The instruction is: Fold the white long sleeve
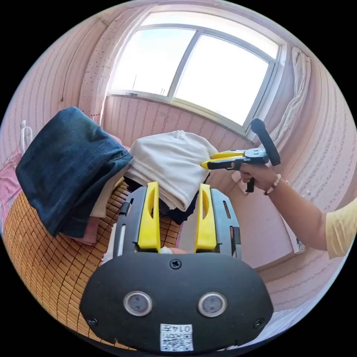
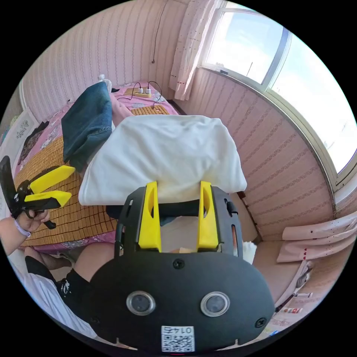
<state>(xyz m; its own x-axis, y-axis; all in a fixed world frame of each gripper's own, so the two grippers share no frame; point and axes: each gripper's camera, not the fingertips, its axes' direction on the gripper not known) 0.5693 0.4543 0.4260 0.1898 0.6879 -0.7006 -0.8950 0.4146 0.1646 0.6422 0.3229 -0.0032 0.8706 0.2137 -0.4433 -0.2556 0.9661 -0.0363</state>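
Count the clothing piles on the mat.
2: a jeans-topped pile toward the bed's far end, and a second pile topped by the folded white top, nearer the window wall beside the right gripper. Garments lower in each pile are partly hidden.

white long sleeve (image 2: 163, 156) soft matt cloth, jeans (image 1: 67, 163) coarse denim, mat (image 1: 44, 260) woven bamboo, left gripper (image 1: 177, 193) smooth plastic jaws

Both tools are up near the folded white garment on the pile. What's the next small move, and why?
Probably ease the right tool forward and shut it on the white long sleeve's edge. Its tips sit right at that edge, jaws apart, gripping nothing. The left tool hangs open off to the side over the bamboo mat, ready to take the other side.
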